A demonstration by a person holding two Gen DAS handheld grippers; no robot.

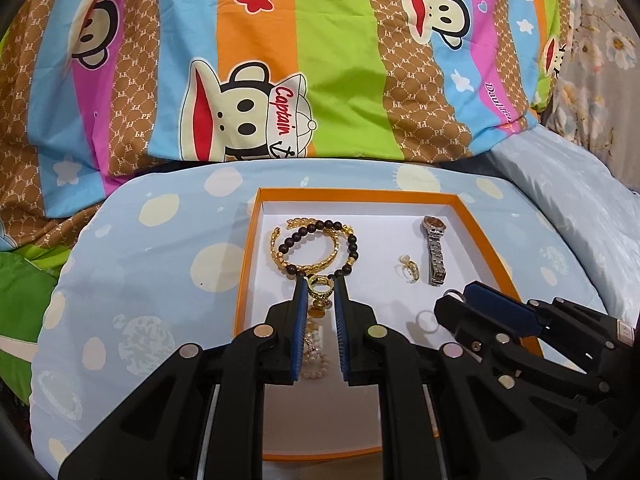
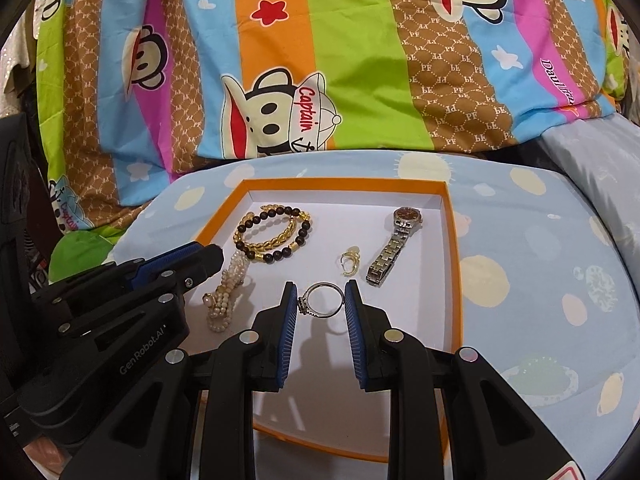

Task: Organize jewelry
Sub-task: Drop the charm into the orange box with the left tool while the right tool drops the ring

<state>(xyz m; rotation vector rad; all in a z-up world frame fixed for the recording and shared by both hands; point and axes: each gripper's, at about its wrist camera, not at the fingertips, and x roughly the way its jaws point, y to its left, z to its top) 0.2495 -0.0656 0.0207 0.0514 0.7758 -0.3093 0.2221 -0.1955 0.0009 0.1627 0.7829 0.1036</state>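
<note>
Silver ring point(image 2: 321, 301) pinched between the tips of the right tongs point(image 2: 320, 300), band touching both blue pads, held just above the white floor of the orange-rimmed box point(image 2: 450, 240); shadow under it suggests lifted, not yet set down. Gold ring point(image 1: 320, 285) gripped the same way at the tips of the left tongs point(image 1: 321, 286), a gold charm dangling beneath, above the pearl bracelet point(image 2: 226, 296). Both tongs narrowed to ring width, neither fully closed.

Already lying in the box: dark bead bracelet point(image 2: 276, 232) overlapping a gold bangle point(image 2: 272, 240) at the far left, pearl bracelet just nearer, small gold ring point(image 2: 350, 266) near the middle, watch point(image 2: 394, 244) stretched out to the right.

Judged well along: most pieces inside, roughly sorted with bracelets left, watch right. Left to do, seemingly: placing the two held rings, likely beside the small gold ring. Nothing seen lying outside on the spotted blue cushion point(image 2: 520, 264), though part of the box hidden behind the tongs.
</note>
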